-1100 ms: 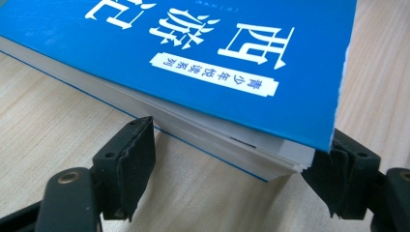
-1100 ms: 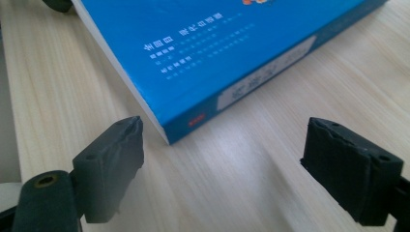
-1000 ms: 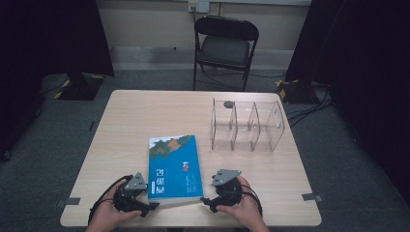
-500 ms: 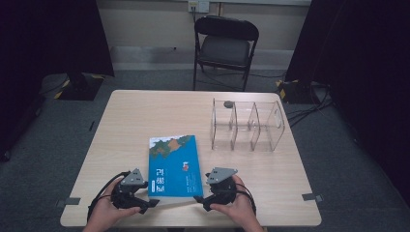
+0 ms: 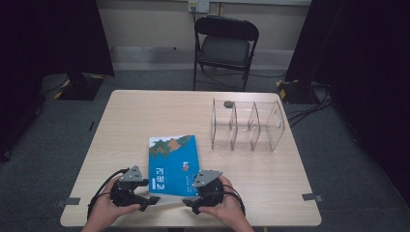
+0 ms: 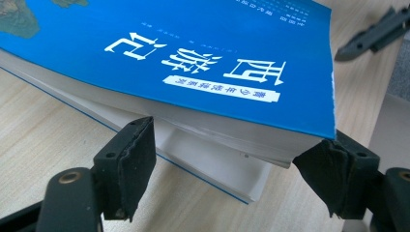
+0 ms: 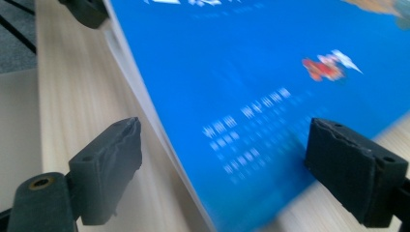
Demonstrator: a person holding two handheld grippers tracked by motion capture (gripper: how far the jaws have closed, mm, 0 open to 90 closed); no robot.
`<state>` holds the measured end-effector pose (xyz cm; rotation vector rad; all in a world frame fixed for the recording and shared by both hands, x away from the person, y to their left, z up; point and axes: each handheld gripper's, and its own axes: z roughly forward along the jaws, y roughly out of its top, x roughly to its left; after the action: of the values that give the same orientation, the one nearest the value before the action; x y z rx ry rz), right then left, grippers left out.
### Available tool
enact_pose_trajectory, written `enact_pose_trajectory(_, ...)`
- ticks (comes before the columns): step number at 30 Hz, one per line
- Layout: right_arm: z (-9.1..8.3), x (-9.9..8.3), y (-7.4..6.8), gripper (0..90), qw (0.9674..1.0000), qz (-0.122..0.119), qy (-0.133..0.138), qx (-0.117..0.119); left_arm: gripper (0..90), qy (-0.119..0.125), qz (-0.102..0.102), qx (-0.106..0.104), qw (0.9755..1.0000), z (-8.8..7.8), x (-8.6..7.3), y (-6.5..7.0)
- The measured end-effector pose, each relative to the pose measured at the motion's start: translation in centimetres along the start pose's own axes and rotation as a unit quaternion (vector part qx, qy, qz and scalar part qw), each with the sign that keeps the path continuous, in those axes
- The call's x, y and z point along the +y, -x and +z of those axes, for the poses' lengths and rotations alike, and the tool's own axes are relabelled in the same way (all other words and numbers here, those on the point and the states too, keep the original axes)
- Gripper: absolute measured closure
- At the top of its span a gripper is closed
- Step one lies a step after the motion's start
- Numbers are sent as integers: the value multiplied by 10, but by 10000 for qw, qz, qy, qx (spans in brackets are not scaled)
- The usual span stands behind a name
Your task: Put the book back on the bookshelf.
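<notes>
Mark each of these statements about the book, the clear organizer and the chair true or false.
1. The blue book lies flat on the table. True.
2. The clear organizer stands left of the book. False: it stands to the book's right, farther back.
3. A folding chair stands behind the table. True.
4. The book sits inside the organizer. False: it lies on the tabletop, apart from it.
5. The left hand-held gripper is at the book's near corner. True.

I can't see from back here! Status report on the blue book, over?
Left gripper jaws open around lifted near corner of blue book. Right gripper open, straddling the book's other near corner. Clear divider rack stands apart, nothing blocking.
</notes>
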<state>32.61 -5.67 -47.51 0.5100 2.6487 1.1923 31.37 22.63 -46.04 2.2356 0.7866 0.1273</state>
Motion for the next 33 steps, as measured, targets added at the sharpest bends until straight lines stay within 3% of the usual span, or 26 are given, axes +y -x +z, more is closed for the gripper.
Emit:
enact_pose_trajectory(7,15,8,-9,99,9999,-49,95,-41,231,43,-22,-4,10000,-2,4,1)
enact_pose_trajectory(16,33,18,-20,83,9991,-61,186,-378,231,44,-42,-3,10000,-4,10,1)
enact_pose_trajectory(21,39,22,-23,81,9982,-192,128,-552,231,43,-53,-3,10000,-4,12,1)
enact_pose_trajectory(24,39,22,-22,82,9984,-112,180,-520,231,9,8,15,10000,-5,13,1)
enact_pose_trajectory(30,41,22,-23,81,9979,-246,214,-568,232,91,-52,-3,9999,-6,16,2)
enact_pose_trajectory(33,43,23,-23,81,9979,-115,277,-567,232,83,-45,-3,10000,-6,16,2)
